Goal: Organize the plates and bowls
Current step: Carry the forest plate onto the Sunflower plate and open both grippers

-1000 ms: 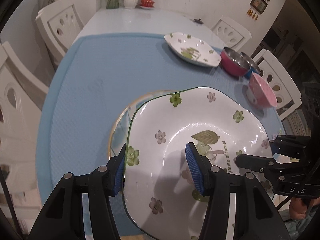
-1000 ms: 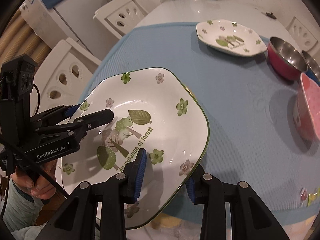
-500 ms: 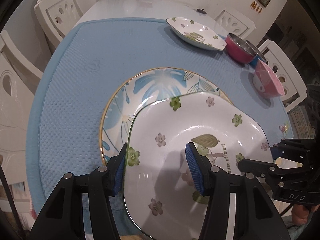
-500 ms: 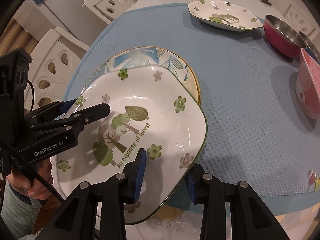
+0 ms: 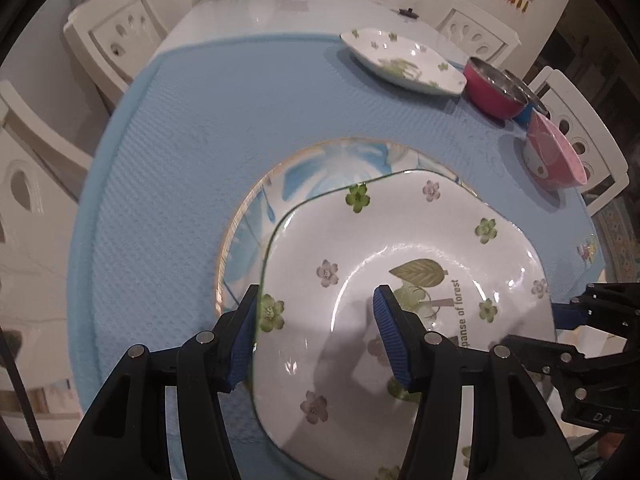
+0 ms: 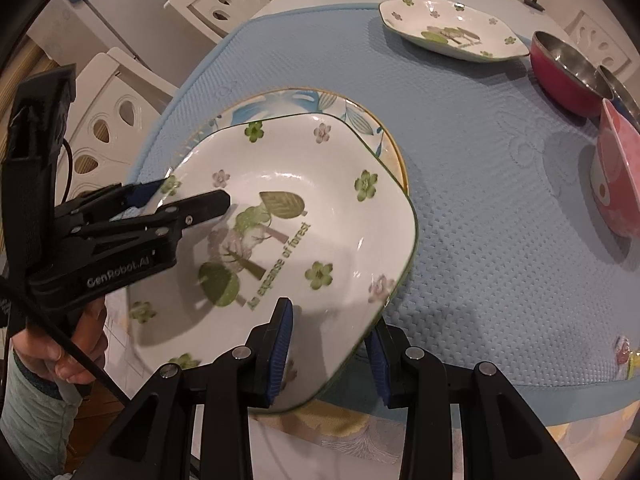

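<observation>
The plate (image 5: 404, 280) (image 6: 288, 216) is white, squarish with rounded corners and a thin green rim, dotted with little flowers and printed with trees and "An expanse of forest". It sits over a round blue-leaf plate (image 5: 320, 168) (image 6: 344, 108) near the mat's front edge. The left gripper (image 5: 316, 334) (image 6: 188, 200) and right gripper (image 6: 328, 344) (image 5: 560, 320) each pinch its rim, one pad inside, one under. The blue mat (image 5: 192, 128) (image 6: 480, 184) covers a white table (image 5: 280, 12) with white chairs (image 5: 116, 36) around. Farther back: a matching plate (image 5: 400, 60) (image 6: 452, 28), a red bowl (image 5: 496, 88) (image 6: 568, 72) and a pink bowl (image 5: 556, 152) (image 6: 620, 176).
</observation>
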The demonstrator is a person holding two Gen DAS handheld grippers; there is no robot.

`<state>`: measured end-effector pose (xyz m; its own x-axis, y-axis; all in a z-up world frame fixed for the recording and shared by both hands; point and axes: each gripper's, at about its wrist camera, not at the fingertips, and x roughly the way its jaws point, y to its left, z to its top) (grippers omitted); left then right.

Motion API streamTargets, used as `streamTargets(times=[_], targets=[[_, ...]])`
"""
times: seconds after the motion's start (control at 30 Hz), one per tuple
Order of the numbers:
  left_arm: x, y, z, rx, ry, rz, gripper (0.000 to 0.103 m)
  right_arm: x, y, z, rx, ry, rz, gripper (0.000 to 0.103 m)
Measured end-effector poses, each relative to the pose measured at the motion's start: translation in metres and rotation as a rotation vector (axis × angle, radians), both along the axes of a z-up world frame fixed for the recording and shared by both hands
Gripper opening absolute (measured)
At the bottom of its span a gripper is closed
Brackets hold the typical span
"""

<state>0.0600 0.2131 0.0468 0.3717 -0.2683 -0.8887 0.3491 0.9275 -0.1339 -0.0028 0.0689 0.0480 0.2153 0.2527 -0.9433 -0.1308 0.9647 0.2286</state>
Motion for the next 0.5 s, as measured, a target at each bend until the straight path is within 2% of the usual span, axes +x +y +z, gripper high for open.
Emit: streamTargets(times=[0.2, 0.33, 0.5], targets=[[0.011, 0.01, 0.025, 0.027, -0.058, -0.008, 0.055, -0.004, -0.004, 0.011, 0.032, -0.01, 0.015, 0.035], [0.013, 0.026, 0.034, -0.01, -0.055, 0.028, 0.055, -0.01, -0.006, 0.029, -0.018, -0.078, 0.035, 0.035], [0.015, 0.03, 0.043, 0.001, -0.077, 0.045, 0.055, -0.005, -0.024, 0.037, -0.021, -0.096, 0.008, 0.035]])
